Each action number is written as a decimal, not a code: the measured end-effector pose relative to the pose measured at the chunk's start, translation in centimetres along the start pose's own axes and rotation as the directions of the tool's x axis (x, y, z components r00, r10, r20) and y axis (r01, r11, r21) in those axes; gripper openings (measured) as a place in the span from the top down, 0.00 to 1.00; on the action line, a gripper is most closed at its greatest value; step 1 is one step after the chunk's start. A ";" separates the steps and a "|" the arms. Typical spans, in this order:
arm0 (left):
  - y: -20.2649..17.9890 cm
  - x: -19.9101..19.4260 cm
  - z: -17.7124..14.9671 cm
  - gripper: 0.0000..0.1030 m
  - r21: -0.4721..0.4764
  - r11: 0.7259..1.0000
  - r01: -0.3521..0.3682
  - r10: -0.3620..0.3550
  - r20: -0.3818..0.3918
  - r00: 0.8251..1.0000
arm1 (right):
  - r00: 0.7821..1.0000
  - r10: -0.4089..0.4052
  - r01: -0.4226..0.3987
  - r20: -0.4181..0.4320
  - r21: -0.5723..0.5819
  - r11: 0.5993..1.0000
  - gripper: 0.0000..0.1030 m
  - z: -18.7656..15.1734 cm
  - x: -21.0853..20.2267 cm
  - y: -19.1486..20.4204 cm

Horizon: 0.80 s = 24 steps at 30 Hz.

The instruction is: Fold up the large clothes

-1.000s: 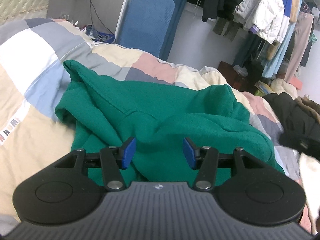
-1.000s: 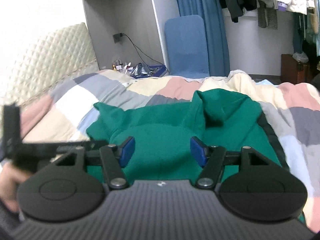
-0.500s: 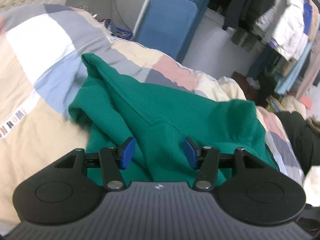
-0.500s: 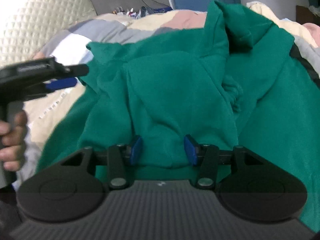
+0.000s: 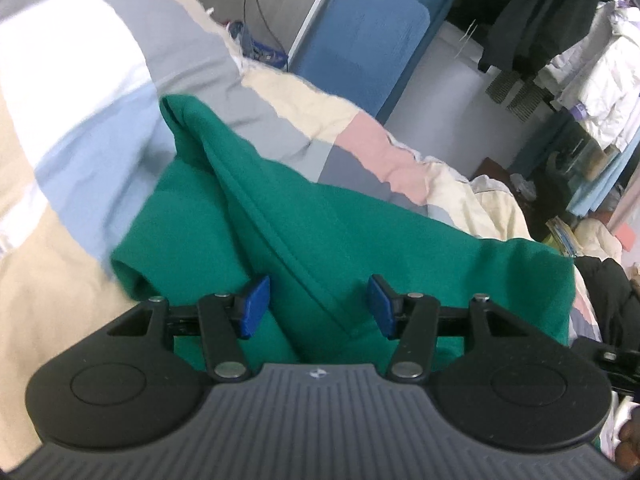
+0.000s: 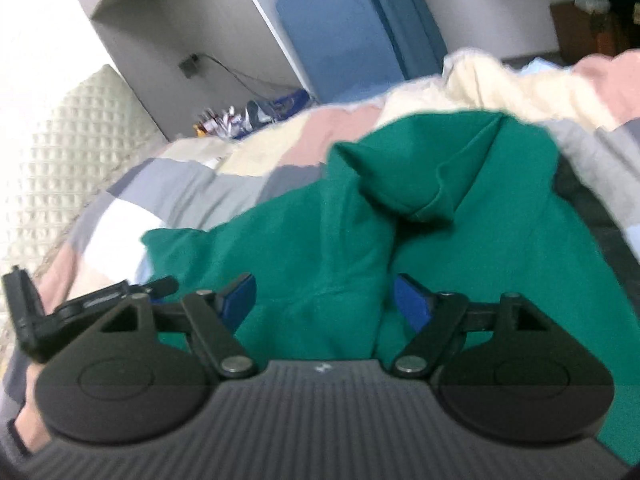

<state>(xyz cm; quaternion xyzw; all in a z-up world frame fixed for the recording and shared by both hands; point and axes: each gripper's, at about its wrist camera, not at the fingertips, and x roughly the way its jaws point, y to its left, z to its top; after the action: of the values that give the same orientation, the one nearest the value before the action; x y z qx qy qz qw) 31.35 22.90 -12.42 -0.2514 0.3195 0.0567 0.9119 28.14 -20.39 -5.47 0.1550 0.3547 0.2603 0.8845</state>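
A large green hoodie (image 5: 360, 240) lies crumpled on a patchwork duvet (image 5: 80, 120). My left gripper (image 5: 318, 306) hangs low over its near left part, blue pads apart, with a seam of the cloth showing between them and nothing pinched. In the right wrist view the hoodie (image 6: 340, 220) fills the middle, its hood (image 6: 440, 176) bunched at the far side. My right gripper (image 6: 324, 300) is just above a raised fold; its jaws are opening and the fold lies between the pads without being pressed. The left gripper (image 6: 80, 304) shows at the left edge, held by a hand (image 6: 28, 420).
The duvet (image 6: 180, 184) spreads around the hoodie. A black jacket (image 5: 608, 300) lies at the bed's right. A blue padded board (image 5: 360, 40) leans by the wall, hanging clothes (image 5: 580, 60) are beyond, and a quilted headboard (image 6: 60, 152) is at the left.
Both grippers came down and closer to the hoodie. The right jaws narrowed around a fold half a second ago and now stand wider. The left jaws kept their gap.
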 end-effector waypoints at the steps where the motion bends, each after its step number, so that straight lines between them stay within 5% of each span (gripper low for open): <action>1: 0.0 0.6 0.1 0.43 -0.004 1.000 0.005 -0.005 -0.007 1.000 | 1.000 0.003 -0.003 -0.007 0.001 1.000 0.30 0.2 1.2 -0.4; 3: -0.3 1.6 0.5 0.44 0.008 1.000 0.009 -0.009 -0.017 1.000 | 1.000 -0.001 0.001 -0.029 -0.024 1.000 0.42 0.6 3.4 -0.8; 6: -1.4 2.7 1.4 0.72 0.051 0.998 0.024 -0.022 -0.037 0.999 | 0.996 -0.024 0.015 -0.084 -0.106 0.994 0.74 1.0 6.1 -0.6; 8: -2.1 3.1 2.4 0.83 0.067 0.997 0.031 -0.029 -0.040 0.999 | 0.994 -0.065 0.054 -0.084 -0.133 0.990 0.82 1.7 6.7 -0.6; 14: -4.2 3.4 6.9 0.85 0.086 0.992 0.092 -0.098 0.068 0.993 | 0.995 -0.044 0.056 0.094 -0.120 0.991 0.83 6.8 5.3 -1.4; 17: -5.3 5.4 8.4 0.85 0.103 0.993 0.054 -0.066 0.112 0.992 | 0.984 -0.037 0.057 0.176 -0.112 0.992 0.83 9.5 6.2 -1.9; 24: -4.5 12.5 7.7 0.84 0.123 0.990 -0.063 0.057 0.054 0.997 | 0.984 -0.121 0.132 0.134 -0.074 0.989 0.82 9.6 13.4 -3.7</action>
<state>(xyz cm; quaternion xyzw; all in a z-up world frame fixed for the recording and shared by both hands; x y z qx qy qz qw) 46.66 22.08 -13.06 -0.1828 0.3070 0.0702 0.9314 44.44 -16.67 -7.79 0.1122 0.2947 0.2074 0.9260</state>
